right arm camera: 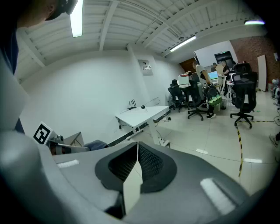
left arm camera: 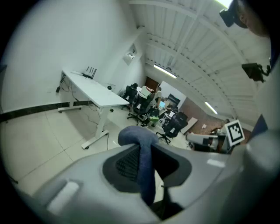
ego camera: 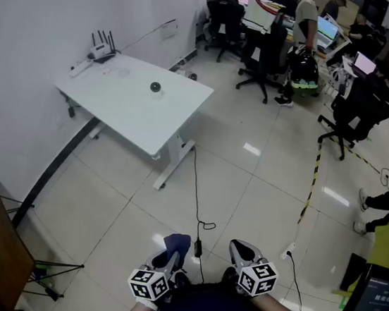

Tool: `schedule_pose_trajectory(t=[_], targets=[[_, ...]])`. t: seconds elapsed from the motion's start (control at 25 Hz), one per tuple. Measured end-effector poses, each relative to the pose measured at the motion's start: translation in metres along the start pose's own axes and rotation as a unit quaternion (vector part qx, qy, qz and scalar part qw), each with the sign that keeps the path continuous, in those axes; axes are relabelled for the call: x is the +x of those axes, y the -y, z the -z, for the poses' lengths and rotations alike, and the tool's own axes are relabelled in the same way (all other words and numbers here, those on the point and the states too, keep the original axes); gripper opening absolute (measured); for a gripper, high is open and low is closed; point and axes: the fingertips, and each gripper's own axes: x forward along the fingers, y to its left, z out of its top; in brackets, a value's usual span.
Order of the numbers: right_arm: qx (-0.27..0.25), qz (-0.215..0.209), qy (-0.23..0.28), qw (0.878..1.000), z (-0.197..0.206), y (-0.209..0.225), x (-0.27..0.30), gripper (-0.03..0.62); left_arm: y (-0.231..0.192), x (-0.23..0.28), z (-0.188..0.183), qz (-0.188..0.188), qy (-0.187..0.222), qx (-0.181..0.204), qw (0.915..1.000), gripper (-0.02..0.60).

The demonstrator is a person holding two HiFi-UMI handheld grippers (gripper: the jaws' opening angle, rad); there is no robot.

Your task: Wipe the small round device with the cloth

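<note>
A white table [ego camera: 126,107] stands well apart from both grippers, which are held low and close together. The left gripper [ego camera: 169,256] is clamped on a folded dark blue cloth [left arm camera: 141,153], plain in its own view, and the right gripper [right arm camera: 136,162] is closed on nothing. The small round device [ego camera: 155,87], dark and ball-like, sits on the table top, clearest in the head view and a mere speck in the gripper views.
</note>
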Motion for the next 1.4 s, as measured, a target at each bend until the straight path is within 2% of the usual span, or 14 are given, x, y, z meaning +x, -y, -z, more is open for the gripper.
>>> schedule_pose_trajectory(t=[0.16, 0.32, 0.44, 0.64, 0.8, 0.96, 1.08, 1.2, 1.4], targets=[[-0.020, -0.004, 0.001, 1.000, -0.011, -0.010, 0.034, 0.017, -0.028, 0.013, -0.037, 0.006, 0.020, -0.002, 0.9998, 0.072], [-0.022, -0.019, -0.005, 1.000, -0.022, -0.003, 0.070, 0.017, -0.050, 0.029, -0.062, -0.015, 0.038, -0.003, 0.9992, 0.072], [-0.024, -0.047, -0.010, 0.999, -0.039, 0.011, 0.105, 0.017, -0.059, 0.055, -0.086, -0.034, 0.050, -0.004, 0.9982, 0.072], [-0.026, -0.088, 0.000, 0.996, -0.104, 0.056, 0.161, 0.017, -0.053, 0.115, -0.139, -0.071, 0.063, 0.012, 0.9954, 0.072], [-0.030, -0.115, 0.022, 0.993, -0.160, 0.095, 0.190, 0.017, -0.034, 0.165, -0.187, -0.081, 0.081, 0.025, 0.9931, 0.072], [-0.019, -0.141, 0.035, 0.989, -0.197, 0.126, 0.216, 0.017, -0.020, 0.206, -0.223, -0.076, 0.089, 0.035, 0.9925, 0.072], [0.004, -0.181, 0.038, 0.983, -0.221, 0.126, 0.238, 0.021, -0.022, 0.227, -0.245, -0.072, 0.083, 0.048, 0.9928, 0.072], [0.017, -0.220, 0.031, 0.975, -0.241, 0.115, 0.270, 0.109, -0.037, 0.250, -0.272, -0.062, 0.084, 0.049, 0.9933, 0.072], [0.026, -0.257, 0.031, 0.966, -0.275, 0.094, 0.336, 0.173, -0.068, 0.290, -0.327, -0.014, 0.097, 0.052, 0.9939, 0.072]])
